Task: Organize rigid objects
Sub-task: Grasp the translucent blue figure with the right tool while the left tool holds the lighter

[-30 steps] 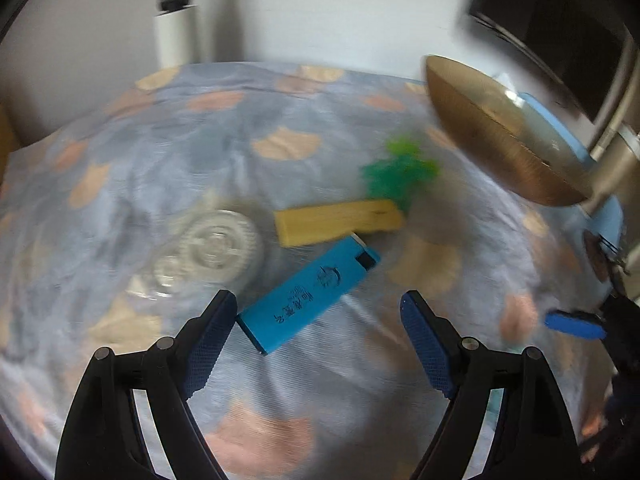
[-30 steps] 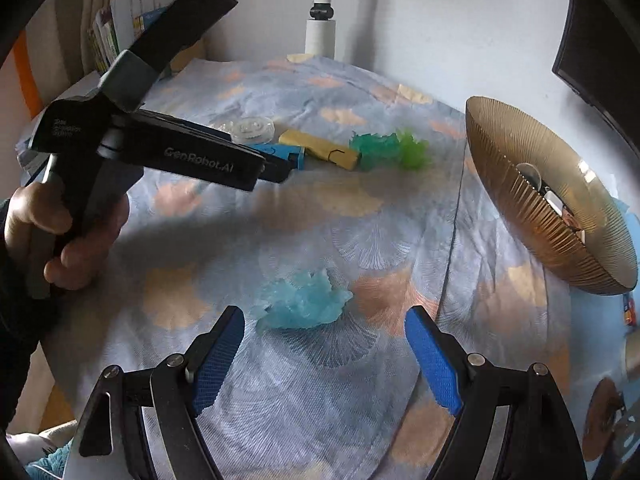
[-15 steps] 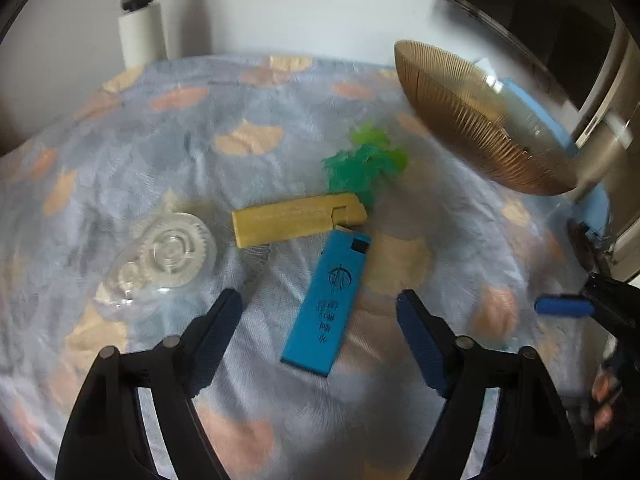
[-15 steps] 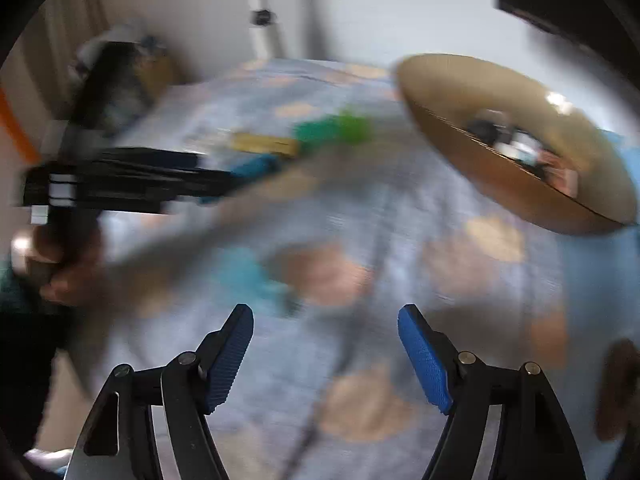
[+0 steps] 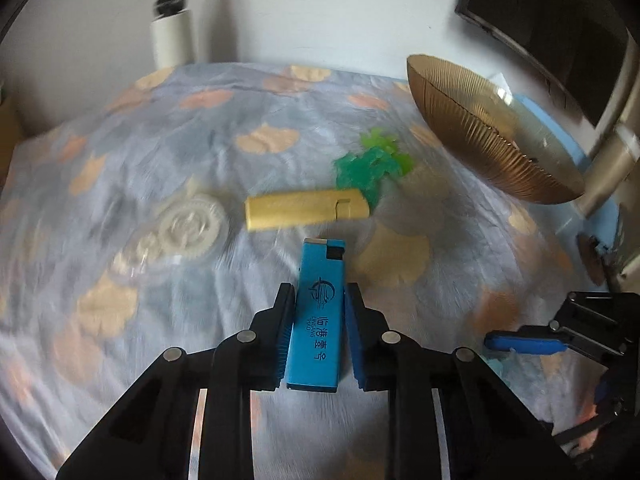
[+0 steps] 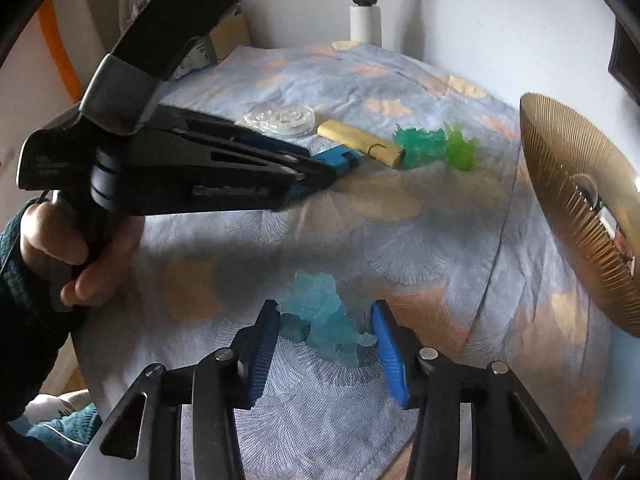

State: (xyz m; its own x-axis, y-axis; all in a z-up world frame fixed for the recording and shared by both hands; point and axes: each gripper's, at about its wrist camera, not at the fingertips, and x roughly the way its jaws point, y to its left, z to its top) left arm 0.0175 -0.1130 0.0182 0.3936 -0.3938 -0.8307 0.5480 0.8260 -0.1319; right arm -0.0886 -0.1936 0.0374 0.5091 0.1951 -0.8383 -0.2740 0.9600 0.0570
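Observation:
My left gripper (image 5: 319, 320) is shut on a blue lighter (image 5: 319, 316), its pads pressing both long sides; the lighter (image 6: 334, 159) rests on the cloth. My right gripper (image 6: 325, 334) has its jaws around a translucent light-blue toy figure (image 6: 322, 320); the left pad touches it, the right pad is near its tail, so the grip is unclear. A yellow lighter (image 5: 306, 209) lies just beyond the blue one, with green translucent toys (image 5: 372, 166) behind it. A gold ribbed bowl (image 5: 480, 136) stands at the right and holds several small items (image 6: 604, 216).
A clear plastic disc (image 5: 188, 230) lies left of the yellow lighter. A blue-grey cloth with orange leaf prints (image 5: 200, 140) covers the table. A white pole (image 5: 172, 28) stands at the back edge. A dark screen (image 5: 552, 20) hangs at the upper right.
My left gripper has moved forward and closed on the blue lighter. My right gripper swung back to the light-blue toy and its jaws have narrowed around it.

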